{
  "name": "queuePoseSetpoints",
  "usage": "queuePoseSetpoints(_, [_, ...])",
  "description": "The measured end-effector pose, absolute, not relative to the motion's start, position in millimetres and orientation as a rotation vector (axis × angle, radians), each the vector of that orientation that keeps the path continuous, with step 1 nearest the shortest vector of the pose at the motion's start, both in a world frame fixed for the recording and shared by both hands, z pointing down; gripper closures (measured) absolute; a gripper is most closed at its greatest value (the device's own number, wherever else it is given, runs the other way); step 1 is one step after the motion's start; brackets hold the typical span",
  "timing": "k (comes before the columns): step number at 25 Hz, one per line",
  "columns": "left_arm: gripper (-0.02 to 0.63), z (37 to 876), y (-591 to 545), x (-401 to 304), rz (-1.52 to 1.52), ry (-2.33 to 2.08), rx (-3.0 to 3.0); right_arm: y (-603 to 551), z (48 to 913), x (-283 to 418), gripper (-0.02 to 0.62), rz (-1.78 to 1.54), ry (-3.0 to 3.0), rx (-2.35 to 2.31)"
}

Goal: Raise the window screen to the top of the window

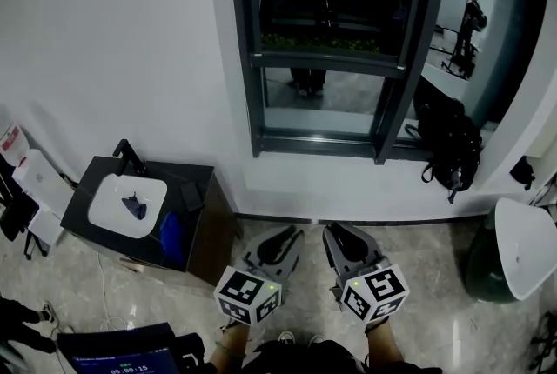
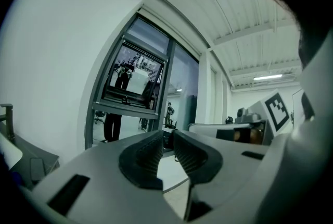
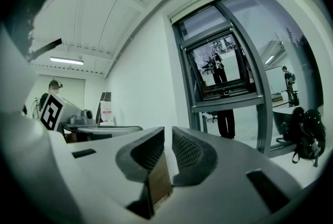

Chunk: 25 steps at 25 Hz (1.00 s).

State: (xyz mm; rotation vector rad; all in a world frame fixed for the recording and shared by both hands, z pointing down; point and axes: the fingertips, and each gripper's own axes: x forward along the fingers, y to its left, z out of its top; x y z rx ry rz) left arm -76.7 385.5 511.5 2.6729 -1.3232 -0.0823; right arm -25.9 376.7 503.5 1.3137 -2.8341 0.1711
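The dark-framed window [image 1: 335,42] is set in the white wall ahead of me, with a horizontal rail [image 1: 326,59] across it at about mid-height. The glass mirrors standing people. The same window [image 2: 130,87] appears far off in the left gripper view, and in the right gripper view the window [image 3: 223,72] is also far off. Both grippers are held low near my body, well short of the window. My left gripper [image 1: 291,233] [image 2: 167,137] has its jaws together with nothing between them. My right gripper [image 1: 335,231] [image 3: 168,134] is likewise shut and empty.
A black cabinet with a white basin [image 1: 130,200] stands against the wall at the left. A black backpack [image 1: 448,142] lies below the window's right corner. A dark bin with a white lid [image 1: 513,255] is at the right. The floor is pale marble tile.
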Motion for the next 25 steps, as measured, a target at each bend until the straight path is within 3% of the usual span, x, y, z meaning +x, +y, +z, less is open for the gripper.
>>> queuePoseSetpoints(25, [0.546,515.9,410.6,-17.3,-0.026,-1.356,2.639,405.6,518.0,41.1,0.549,0.212,-2.814,1.333])
